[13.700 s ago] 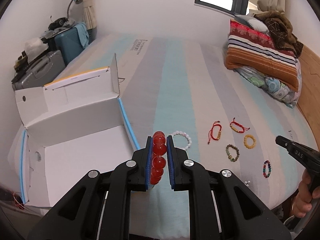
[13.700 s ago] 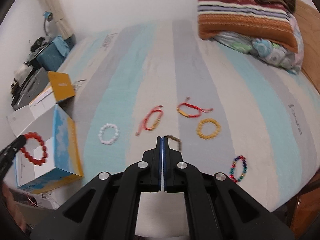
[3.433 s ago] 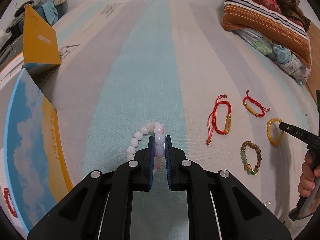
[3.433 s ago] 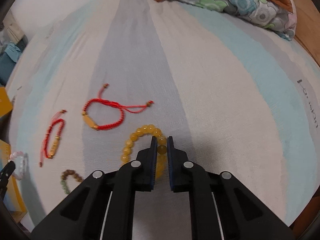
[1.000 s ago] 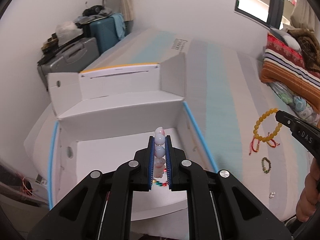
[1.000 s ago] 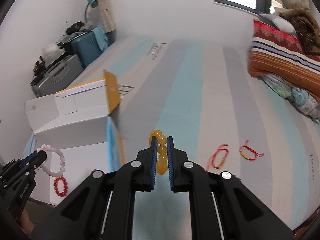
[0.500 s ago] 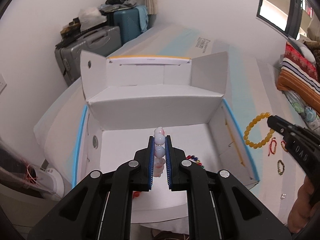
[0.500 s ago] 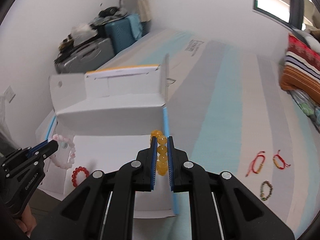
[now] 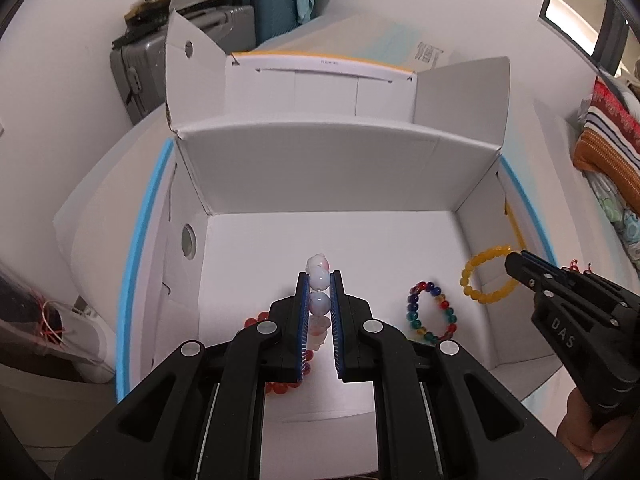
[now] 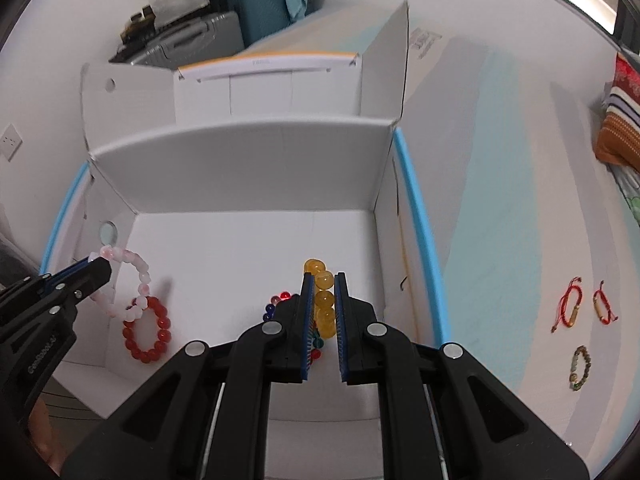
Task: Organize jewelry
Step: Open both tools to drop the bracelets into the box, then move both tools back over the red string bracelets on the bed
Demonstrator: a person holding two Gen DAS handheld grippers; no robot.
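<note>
An open white cardboard box (image 9: 336, 160) with blue edges stands on the bed; it also shows in the right wrist view (image 10: 240, 168). My left gripper (image 9: 319, 292) is shut on a pale pink bead bracelet (image 9: 319, 280) and holds it above the box floor; the bracelet hangs from it in the right wrist view (image 10: 132, 276). My right gripper (image 10: 322, 292) is shut on a yellow bead bracelet (image 10: 323, 300), also over the box, seen at the right in the left wrist view (image 9: 484, 276). A red bead bracelet (image 10: 147, 332) and a multicoloured bead bracelet (image 9: 430, 312) lie inside the box.
Two red cord bracelets (image 10: 568, 308) (image 10: 604, 304) and a green-brown bead bracelet (image 10: 580, 368) lie on the striped bed cover to the right of the box. Suitcases (image 9: 192, 44) stand by the wall behind the box. Folded blankets (image 9: 608, 140) lie at the far right.
Both grippers have moved forward over the box and lower into it, each still holding its bracelet. The box now fills both views.
</note>
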